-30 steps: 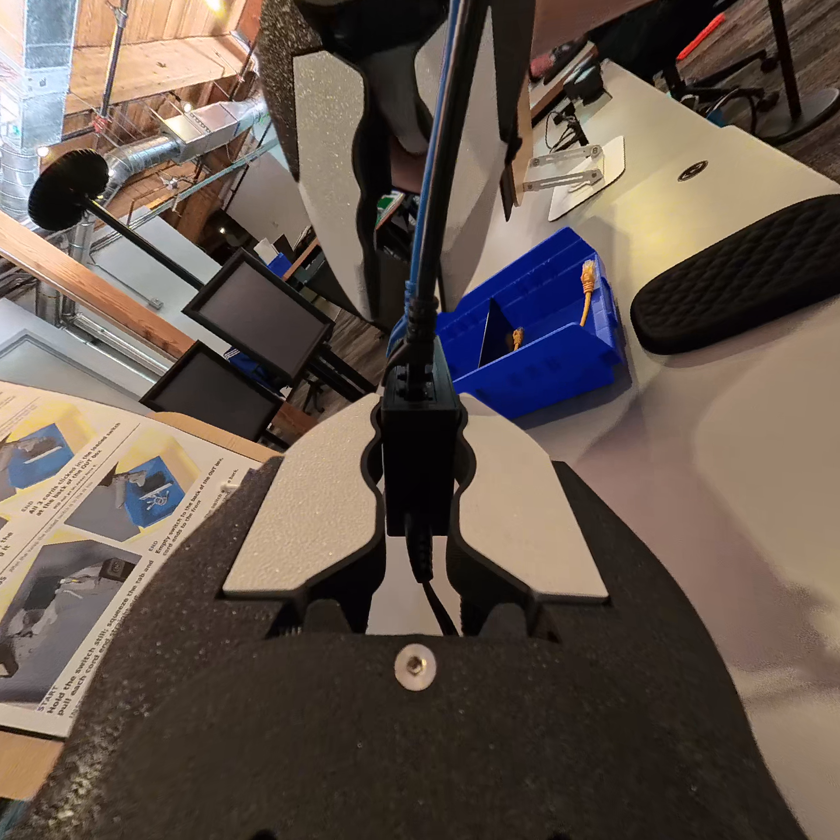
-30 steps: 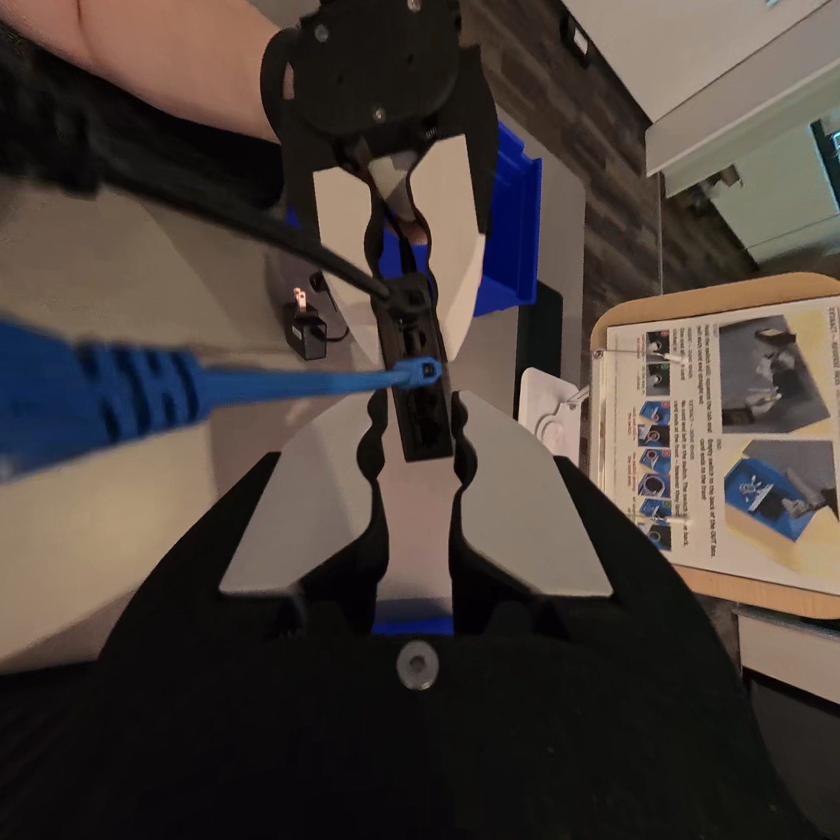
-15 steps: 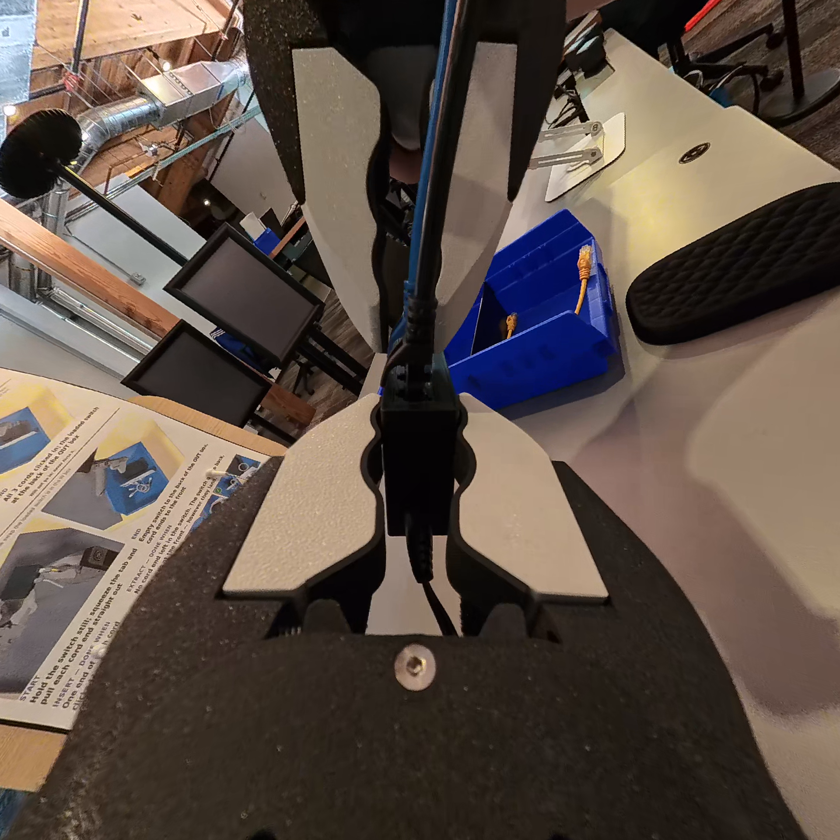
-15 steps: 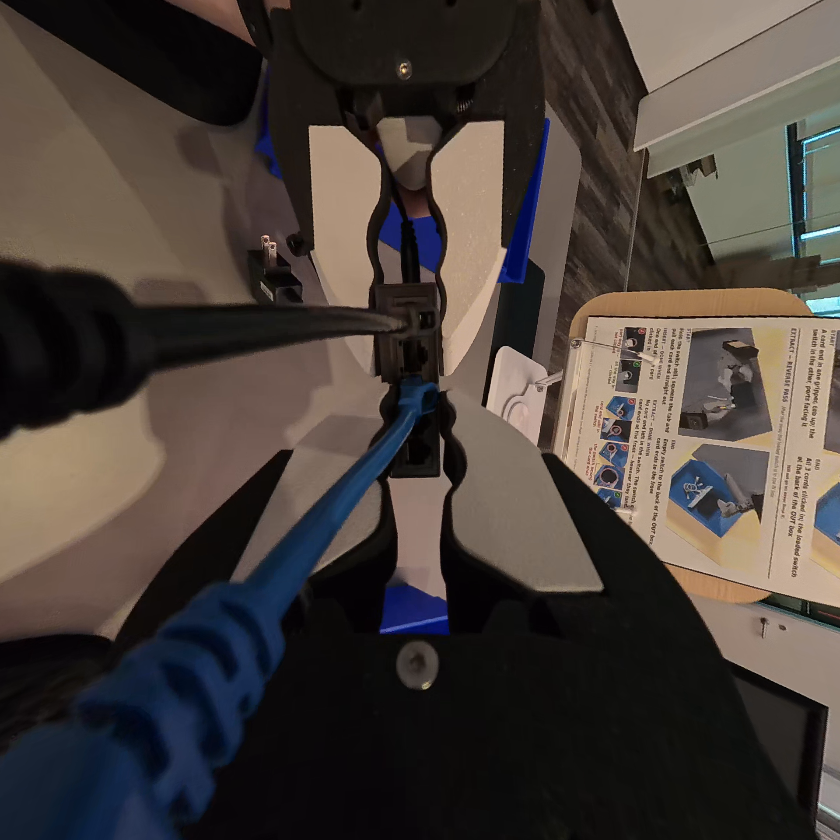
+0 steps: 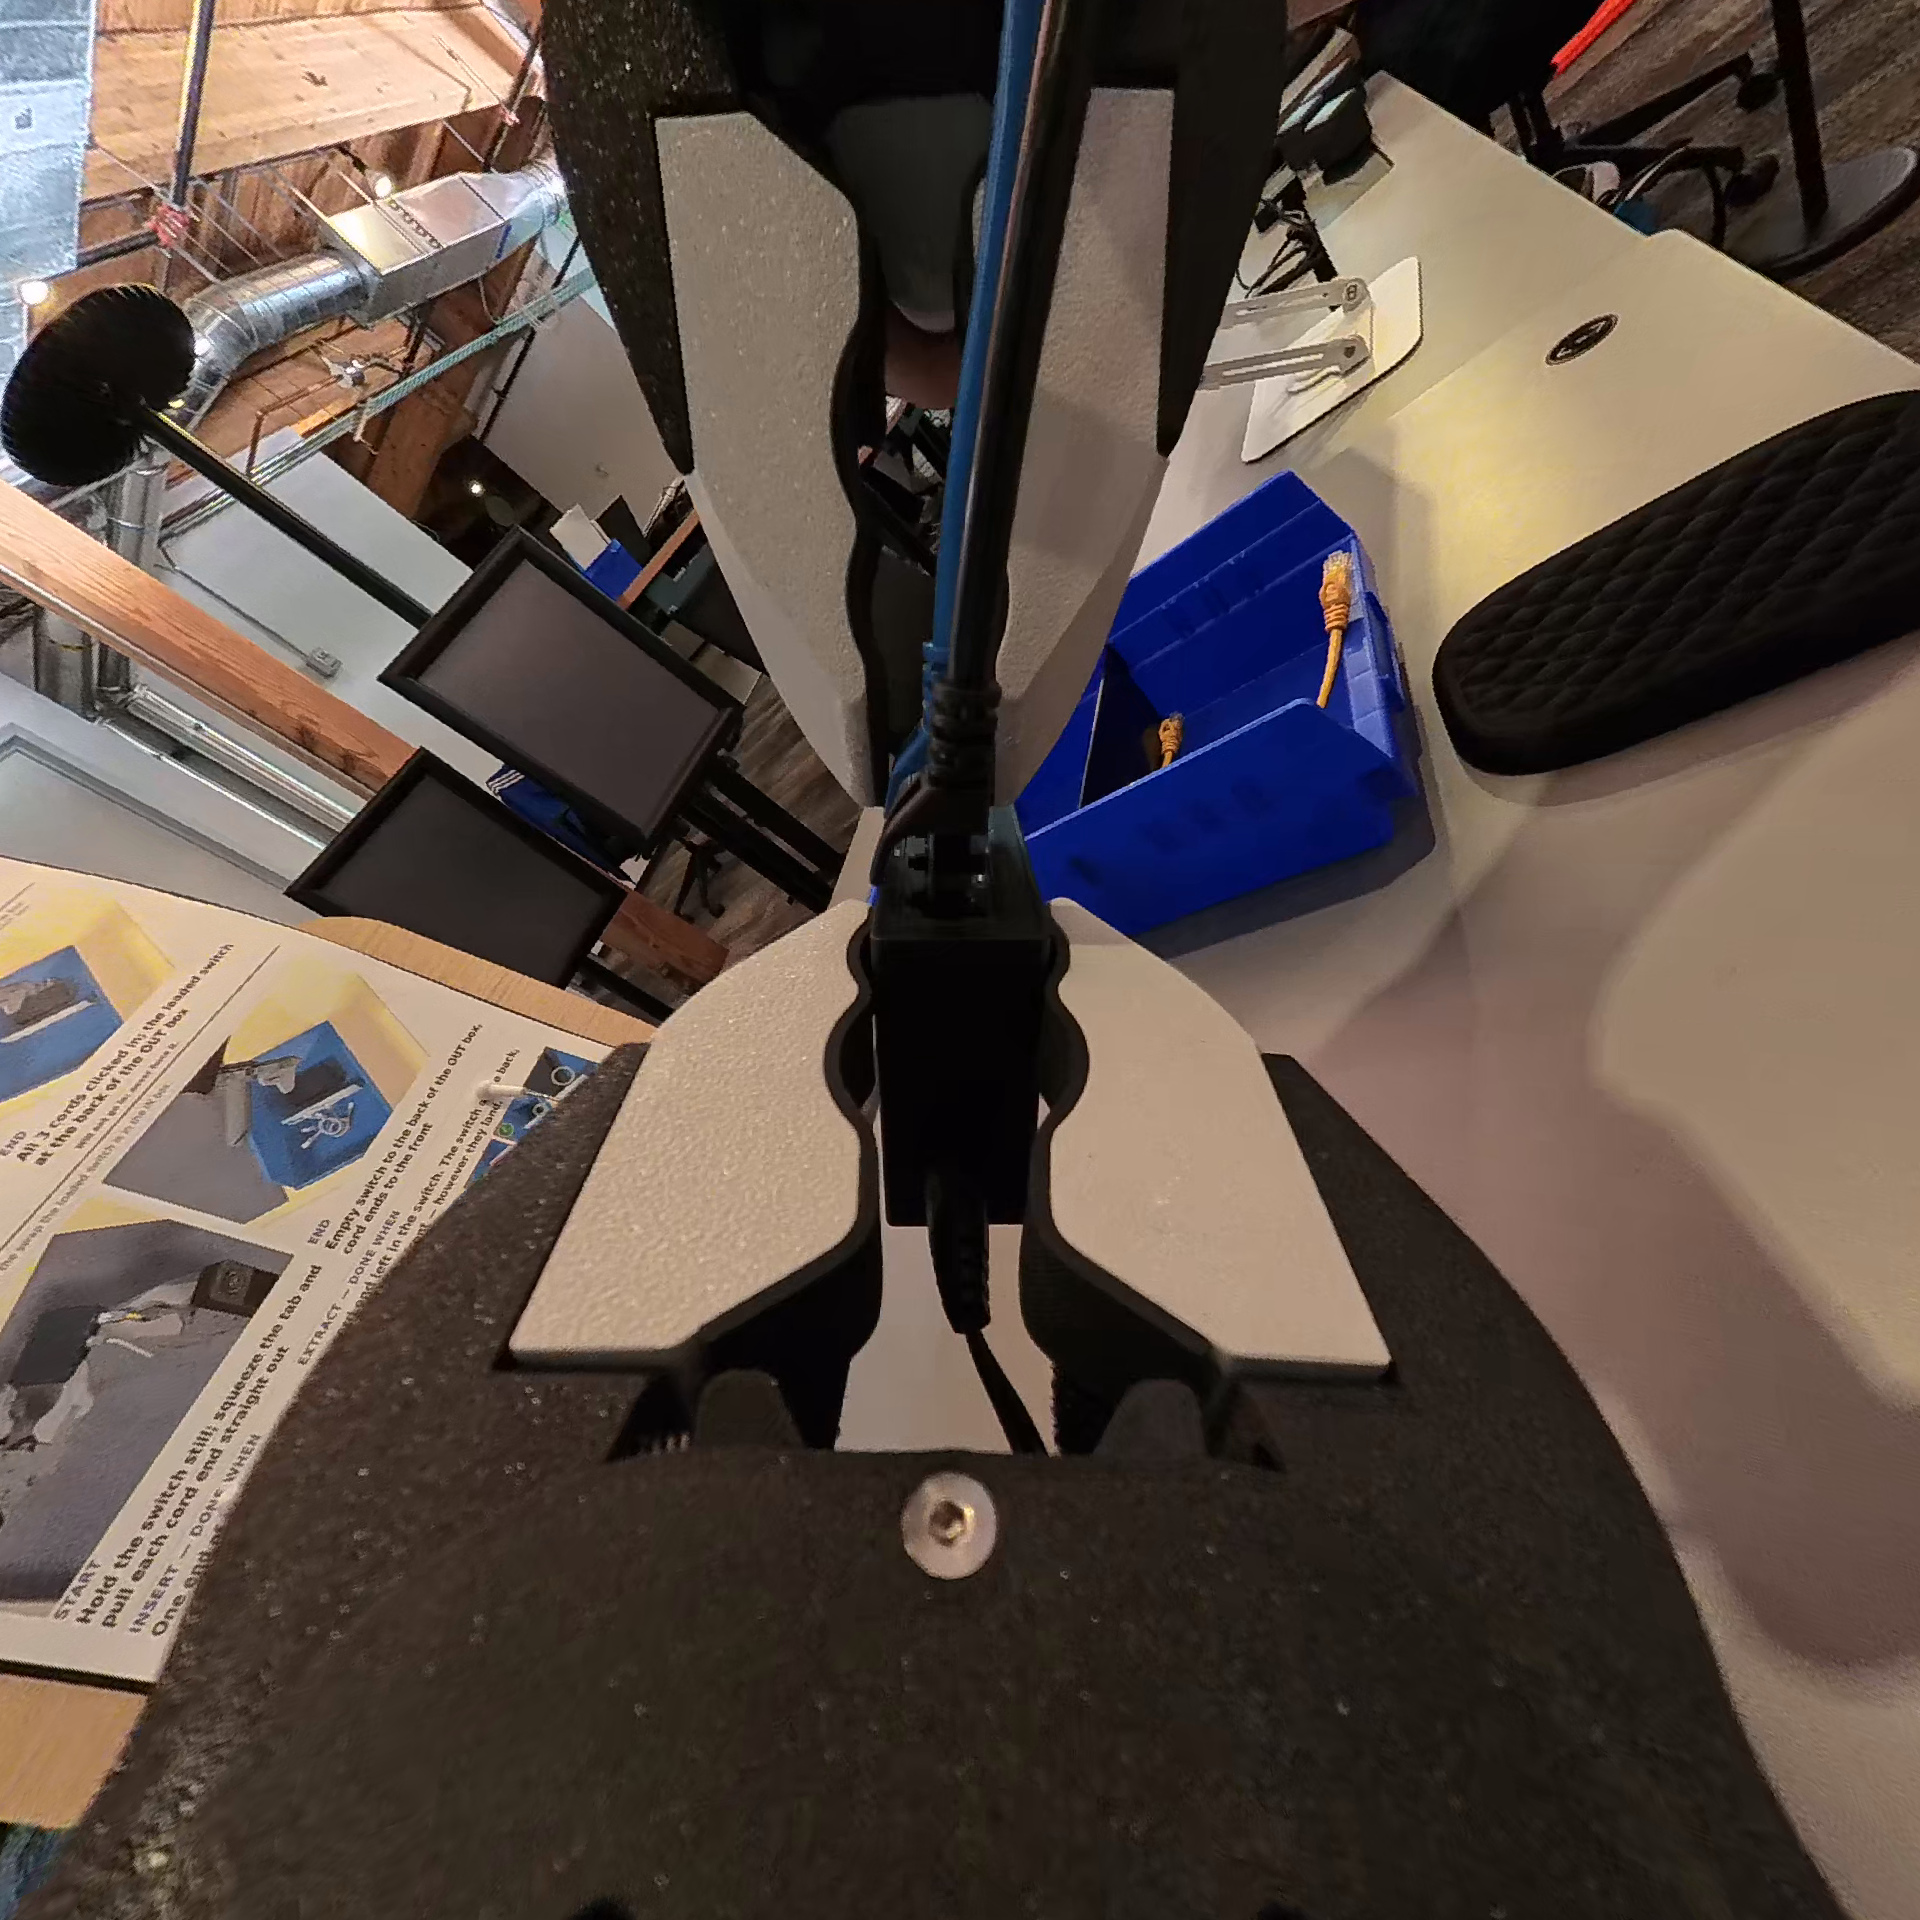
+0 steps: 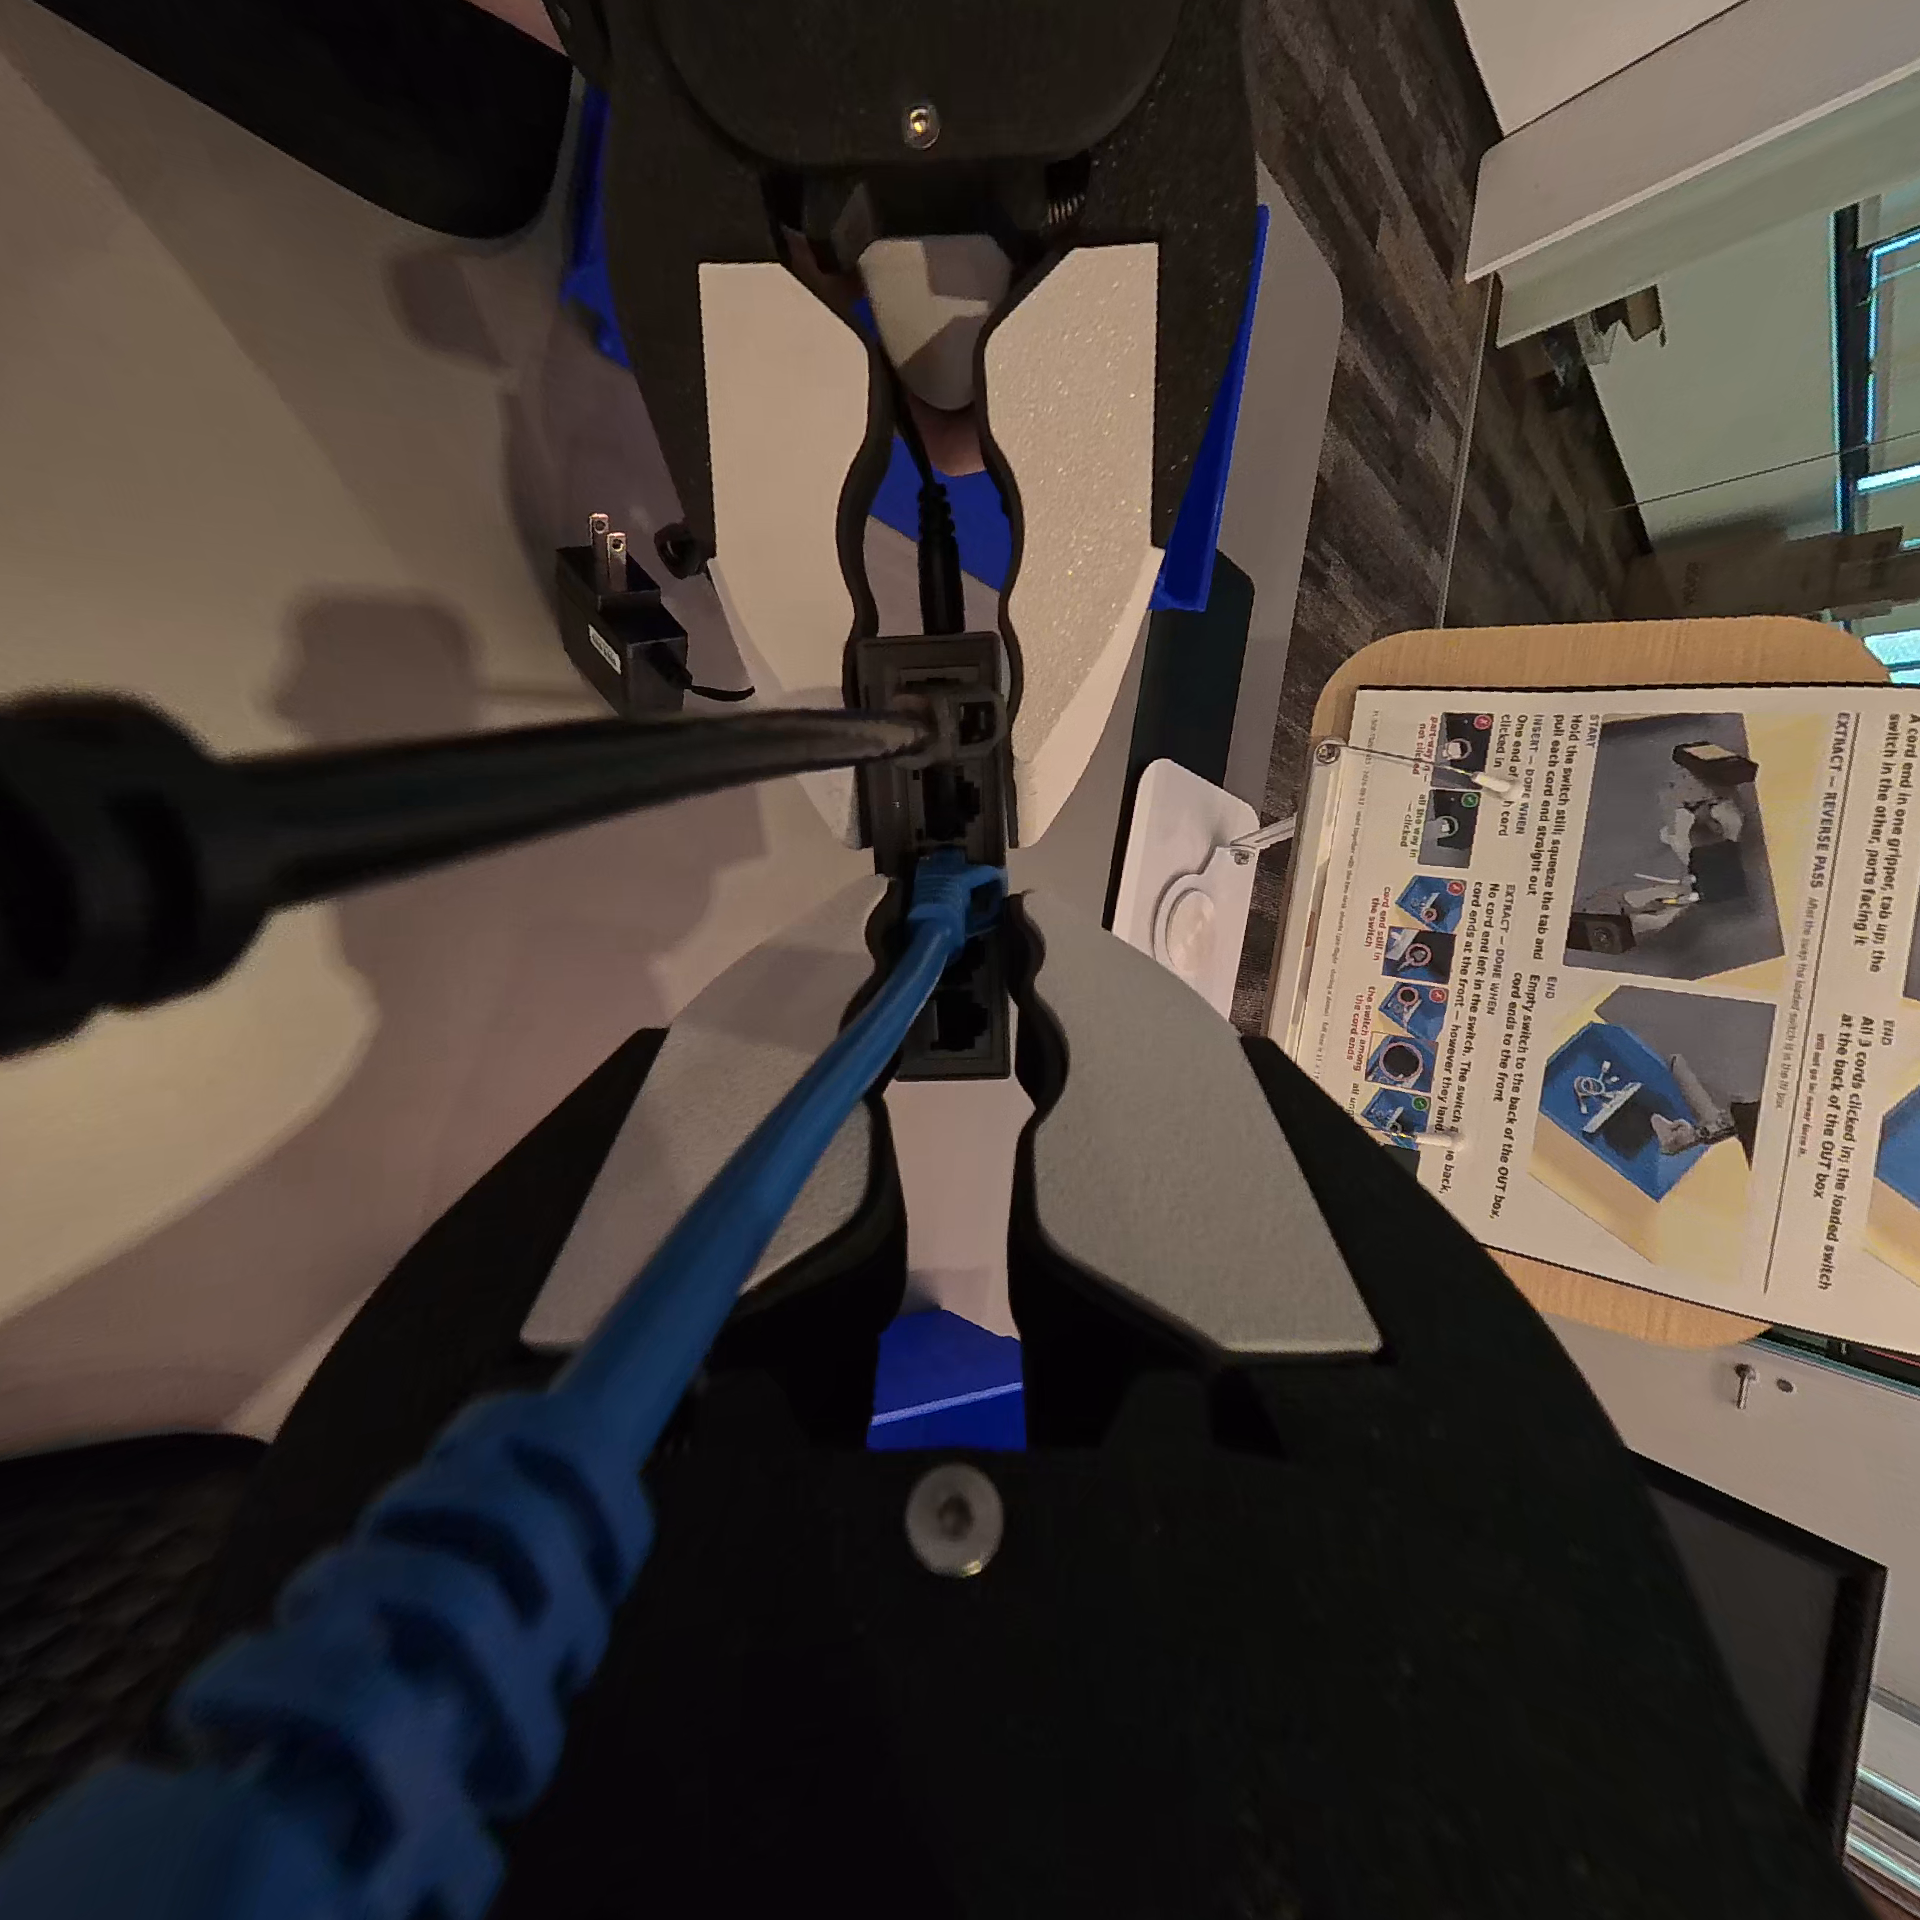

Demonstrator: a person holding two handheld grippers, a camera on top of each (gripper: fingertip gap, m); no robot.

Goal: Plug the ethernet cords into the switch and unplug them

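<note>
Since a second ago the right hand-held gripper has closed on the blue ethernet cord's plug at the small black plastic switch, which the left hand-held gripper clamps. Unplugging looks under way — next, squeeze the tab and pull straight out.

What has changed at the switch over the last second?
The right gripper has moved in and closed on the blue cord's plug, which sits in a middle port of the switch; a second ago its jaws stood short of the switch and the plug. The blue cord has swung from lying across the view to trailing toward the camera. The left gripper still clamps the switch; the black cord stays plugged in.
</note>
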